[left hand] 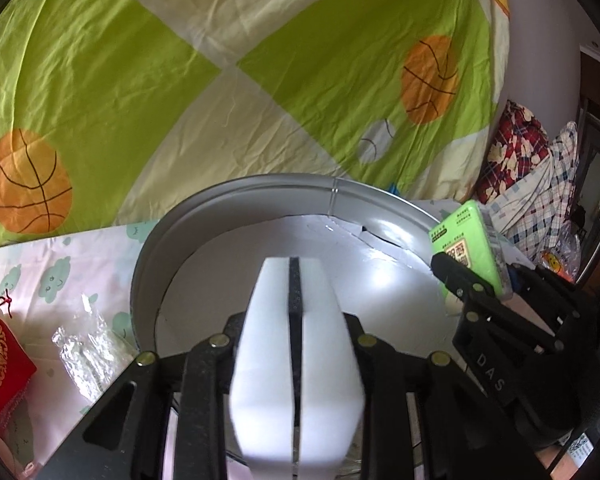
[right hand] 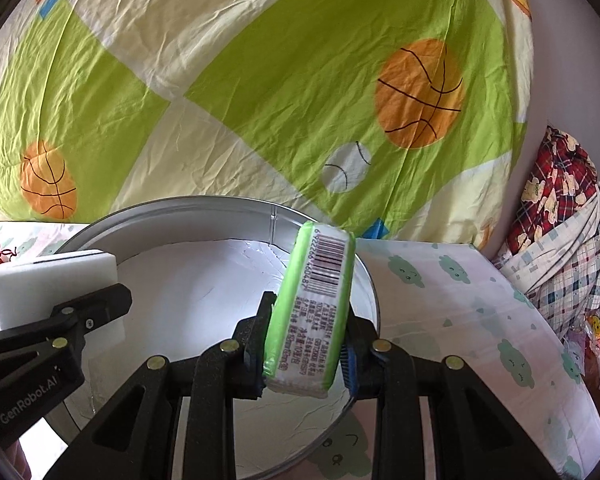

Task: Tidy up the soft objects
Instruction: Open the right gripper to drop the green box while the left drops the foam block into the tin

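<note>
Left gripper [left hand: 296, 320] is clamped on a white sponge block [left hand: 296, 360], which stands on edge between the 2 jaws with a dark seam running down its middle; the block is squeezed only a little and projects forward of the fingertips. Right gripper [right hand: 308, 336] is likewise closed on a green tissue pack [right hand: 314, 304], held upright with its barcode face toward the camera and its top end well clear of the jaws. Both loads hang over the round metal tin [right hand: 220, 206] – the sponge toward the tin's left side as the right wrist sees it, the pack just inside the rim nearest that gripper. The tin's paper-lined floor lies ahead of and below both sets of fingers and appears bare. No other soft item is in it. Judged step: deposit both items in the tin. To do it well, lower each gripper until the item's bottom edge is near the liner before the jaws part, since a foam block dropped from height may bounce or tip over the low wall. Keep the 2 grippers apart; the right wrist view shows the left one close on its left flank. Open slowly, then withdraw back along the finger line so the pads do not drag the pack out – its plastic wrap may cling. To the left of the left gripper, outside the tin, lie a red embroidered pouch [left hand: 0, 364] and a clear crinkled bag [left hand: 88, 356] on the printed sheet [left hand: 40, 264], probably the next items.
</note>
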### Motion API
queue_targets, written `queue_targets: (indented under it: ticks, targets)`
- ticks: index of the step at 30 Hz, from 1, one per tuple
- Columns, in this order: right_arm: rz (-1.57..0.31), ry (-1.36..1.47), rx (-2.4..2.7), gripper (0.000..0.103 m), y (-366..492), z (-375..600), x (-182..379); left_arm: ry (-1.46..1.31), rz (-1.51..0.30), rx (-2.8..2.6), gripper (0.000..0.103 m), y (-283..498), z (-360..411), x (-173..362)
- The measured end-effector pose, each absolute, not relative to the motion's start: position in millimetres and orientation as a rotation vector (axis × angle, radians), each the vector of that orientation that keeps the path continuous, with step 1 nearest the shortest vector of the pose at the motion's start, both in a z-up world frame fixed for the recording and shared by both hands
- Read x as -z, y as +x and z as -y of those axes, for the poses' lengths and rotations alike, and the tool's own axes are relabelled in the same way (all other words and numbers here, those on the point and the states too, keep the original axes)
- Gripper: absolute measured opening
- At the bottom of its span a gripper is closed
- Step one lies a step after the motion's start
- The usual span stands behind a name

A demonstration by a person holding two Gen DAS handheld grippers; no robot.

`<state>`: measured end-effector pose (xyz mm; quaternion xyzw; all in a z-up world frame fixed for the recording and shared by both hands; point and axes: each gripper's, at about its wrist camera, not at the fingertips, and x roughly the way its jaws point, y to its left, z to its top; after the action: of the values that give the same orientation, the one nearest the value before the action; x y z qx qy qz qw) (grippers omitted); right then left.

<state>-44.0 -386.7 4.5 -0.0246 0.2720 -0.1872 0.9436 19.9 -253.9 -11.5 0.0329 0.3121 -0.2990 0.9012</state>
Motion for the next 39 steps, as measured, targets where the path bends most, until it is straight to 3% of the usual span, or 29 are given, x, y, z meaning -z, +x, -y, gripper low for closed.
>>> queue_targets:
  ticks: [3, 5, 6, 7, 8, 10, 11, 20, 26, 34, 39]
  targets:
    - [-0.565, -0.043, 0.355, 0.032, -42.8, 386.0, -3.3, 0.082, -0.637, 0.609, 0.026, 18.6, 254.8, 12.5]
    - [-0.568, -0.038, 0.35, 0.035, -42.6, 385.0, -2.9, 0.093, -0.624, 0.599, 0.034, 16.5, 254.8, 13.0]
    - [-0.565, -0.035, 0.346, 0.043, -43.0, 384.8, -3.4, 0.093, -0.62, 0.594, 0.056, 15.8, 254.2, 13.0]
    - [-0.557, -0.033, 0.344, 0.057, -44.1, 384.5, -4.7, 0.09, -0.616, 0.583, 0.069, 14.8, 252.7, 12.4]
    - [-0.529, -0.025, 0.359, 0.06, -47.9, 385.7, -8.3, 0.08, -0.597, 0.549, 0.074, 13.2, 249.2, 10.6]
    - [-0.48, -0.005, 0.362, 0.073, -54.8, 388.6, -15.4, 0.053, -0.552, 0.512, 0.097, 9.9, 239.4, 5.0]
    - [-0.45, 0.014, 0.362, 0.075, -59.6, 391.3, -20.2, 0.042, -0.534, 0.5, 0.101, 8.5, 234.8, 1.3]
    - [-0.233, 0.194, 0.554, 0.077, -97.5, 424.2, -47.1, -0.019, -0.406, 0.337, 0.103, -0.7, 182.6, -22.9]
    - [-0.202, 0.341, 0.595, 0.077, -111.9, 447.2, -45.5, -0.002, -0.388, 0.257, 0.103, -6.8, 153.0, -17.6]
    - [-0.213, 0.251, 0.555, 0.077, -104.3, 416.0, -37.6, 0.077, -0.368, 0.189, 0.103, -13.5, 145.1, -4.2]
    - [-0.112, 0.206, 0.557, 0.077, -114.7, 396.1, -35.9, 0.094, -0.357, 0.176, 0.103, -14.5, 145.4, -2.5]
